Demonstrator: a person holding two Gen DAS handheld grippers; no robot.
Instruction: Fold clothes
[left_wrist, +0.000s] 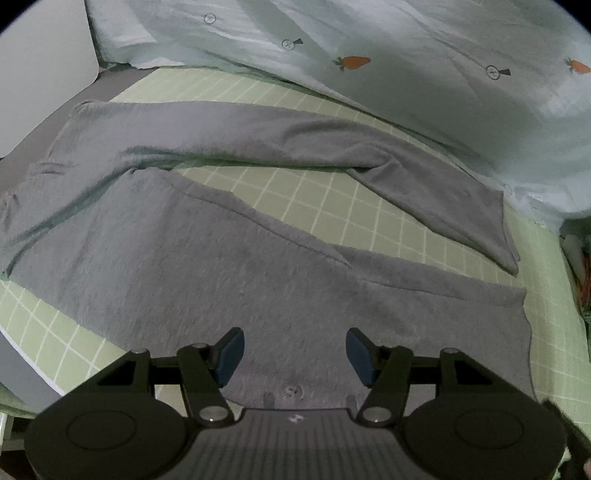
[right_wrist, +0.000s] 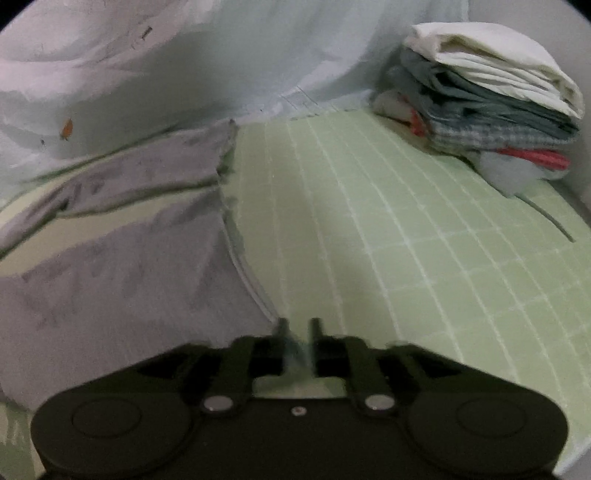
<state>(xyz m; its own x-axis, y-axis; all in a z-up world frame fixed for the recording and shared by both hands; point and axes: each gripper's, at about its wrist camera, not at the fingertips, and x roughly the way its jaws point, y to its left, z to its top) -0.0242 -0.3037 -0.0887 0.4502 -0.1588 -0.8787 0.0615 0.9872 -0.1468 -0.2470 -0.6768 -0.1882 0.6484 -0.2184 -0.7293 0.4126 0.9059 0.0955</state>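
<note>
Two tongs low over grey trousers (left_wrist: 258, 280), left tongs (left_wrist: 294, 356) spread apart, right tongs (right_wrist: 298, 332) closed together

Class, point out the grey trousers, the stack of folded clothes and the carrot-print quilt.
grey trousers (left_wrist: 229, 266), left wrist view, on the near leg.
stack of folded clothes (right_wrist: 491, 107), right wrist view, mid-pile.
carrot-print quilt (left_wrist: 424, 92), left wrist view, pale fabric.

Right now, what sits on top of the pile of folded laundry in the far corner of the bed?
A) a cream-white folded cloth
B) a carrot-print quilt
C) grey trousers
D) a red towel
A: in the right wrist view, the pile of folded laundry is topped by a cream-white folded cloth, with blue-grey and red layers beneath it.
</note>
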